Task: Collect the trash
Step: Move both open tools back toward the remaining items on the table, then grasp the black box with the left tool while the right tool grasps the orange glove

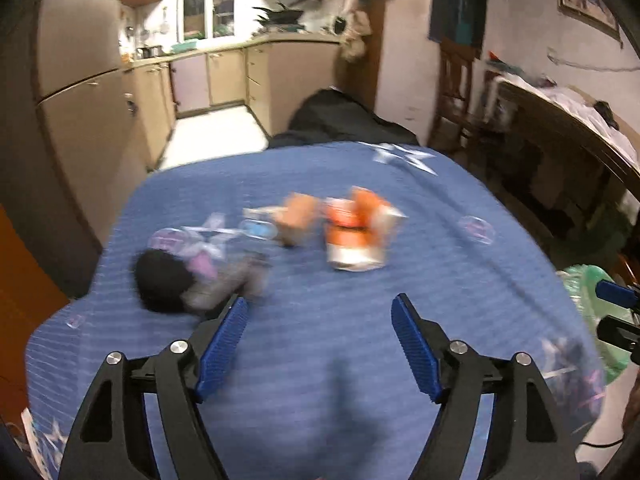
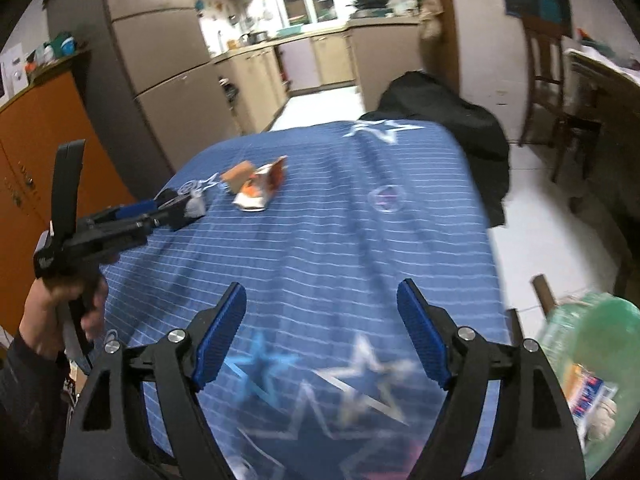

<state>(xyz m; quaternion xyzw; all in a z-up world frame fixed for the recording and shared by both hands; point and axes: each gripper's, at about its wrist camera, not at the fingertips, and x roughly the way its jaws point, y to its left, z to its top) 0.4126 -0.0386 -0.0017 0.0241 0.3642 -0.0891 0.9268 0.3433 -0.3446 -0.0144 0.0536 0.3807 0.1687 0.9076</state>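
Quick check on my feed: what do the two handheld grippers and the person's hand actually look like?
Both the left gripper and right gripper are matte black, angular frames with triangular cut-outs, silver pivot bolts and ribbed blue pads. From the right wrist view, the left one has a black pistol-style handle in a bare hand with a dark sleeve. No cables visible.

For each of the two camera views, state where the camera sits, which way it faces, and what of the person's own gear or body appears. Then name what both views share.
Left wrist: sits on the left gripper, faces across the blue tablecloth toward the kitchen; own open fingers show.
Right wrist: sits on the right gripper, faces likewise; open fingers, plus left hand.
Shared: orange-white wrapper, green bag.
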